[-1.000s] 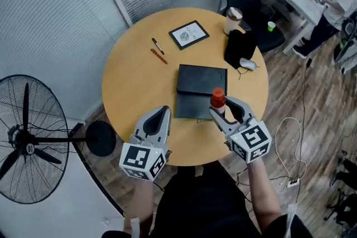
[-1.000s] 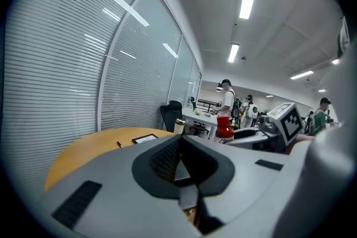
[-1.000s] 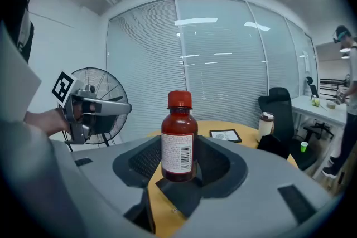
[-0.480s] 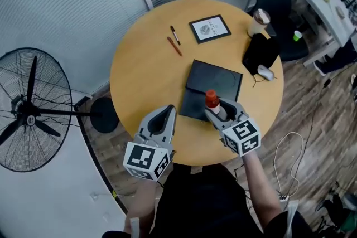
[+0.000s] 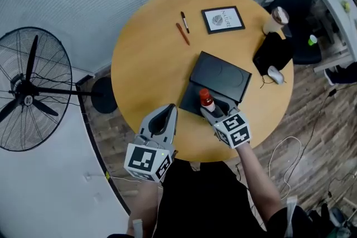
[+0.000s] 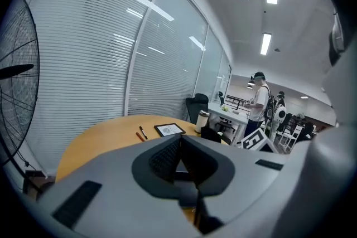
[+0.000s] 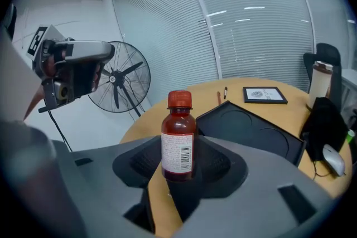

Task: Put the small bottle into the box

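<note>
"So, how far along is the job?"

"About halfway, by the look of it. The right gripper (image 7: 178, 170) has its jaws clamped on the lower body of the small brown bottle (image 7: 178, 136), which stands upright with its red cap on. It is held above the near edge of the black box (image 5: 222, 76) on the round wooden table (image 5: 148, 58)."

"And the box itself, is it ready to take it?"

"Hard to say. It looks like a flat, dark case with round impressions on top, and no opening shows in either view. If that is a closed lid, it has to be lifted first."

"Could the left gripper (image 6: 178, 161) do that?"

"Probably. Its jaws are pressed together with nothing between them, and it hangs over the table's near rim, just beside the box. So the pick-up looks done; opening, lowering and letting go are left."
</note>
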`<state>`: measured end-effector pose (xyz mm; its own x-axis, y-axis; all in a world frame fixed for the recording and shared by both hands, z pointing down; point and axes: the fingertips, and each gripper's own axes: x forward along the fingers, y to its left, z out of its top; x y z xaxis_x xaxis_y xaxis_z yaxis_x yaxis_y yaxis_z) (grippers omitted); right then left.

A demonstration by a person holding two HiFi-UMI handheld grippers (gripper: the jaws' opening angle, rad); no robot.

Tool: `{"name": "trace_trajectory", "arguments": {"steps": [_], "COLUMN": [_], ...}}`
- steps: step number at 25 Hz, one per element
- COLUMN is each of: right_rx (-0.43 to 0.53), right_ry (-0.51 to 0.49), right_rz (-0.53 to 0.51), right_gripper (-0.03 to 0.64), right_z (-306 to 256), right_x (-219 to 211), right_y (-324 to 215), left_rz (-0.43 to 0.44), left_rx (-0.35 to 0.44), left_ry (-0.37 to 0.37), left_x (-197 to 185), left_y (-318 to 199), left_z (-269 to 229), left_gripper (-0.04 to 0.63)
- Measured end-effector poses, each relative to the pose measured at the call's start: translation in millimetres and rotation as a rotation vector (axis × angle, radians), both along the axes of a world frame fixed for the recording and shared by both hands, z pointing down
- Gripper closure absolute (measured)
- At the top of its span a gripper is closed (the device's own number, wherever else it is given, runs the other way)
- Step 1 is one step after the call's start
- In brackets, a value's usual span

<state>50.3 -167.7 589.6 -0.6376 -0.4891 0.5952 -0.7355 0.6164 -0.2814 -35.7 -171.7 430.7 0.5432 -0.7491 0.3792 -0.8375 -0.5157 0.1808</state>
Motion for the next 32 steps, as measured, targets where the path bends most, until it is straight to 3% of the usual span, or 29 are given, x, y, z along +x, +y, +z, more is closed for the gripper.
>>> {"name": "trace_trajectory", "arguments": {"steps": [15, 32], "right_rx": [-0.13, -0.265], "right_ry": [0.102, 0.117], "right_rz": [-0.085, -0.039], "right_gripper": [0.407, 0.408], "right_z": [76.5, 118.3], "right_x": [-25.3, -31.2], "right_y": [-3.6, -4.9], "left_rz": [-0.071, -0.098], "left_rx": [-0.05, -0.063], "left_ry": [-0.005, -0.004], "left_x": [-17.3, -34.8], "left_y": [13.9, 24.8], "left_z": [25.0, 33.0], "left_gripper": [0.598, 0.598]}}
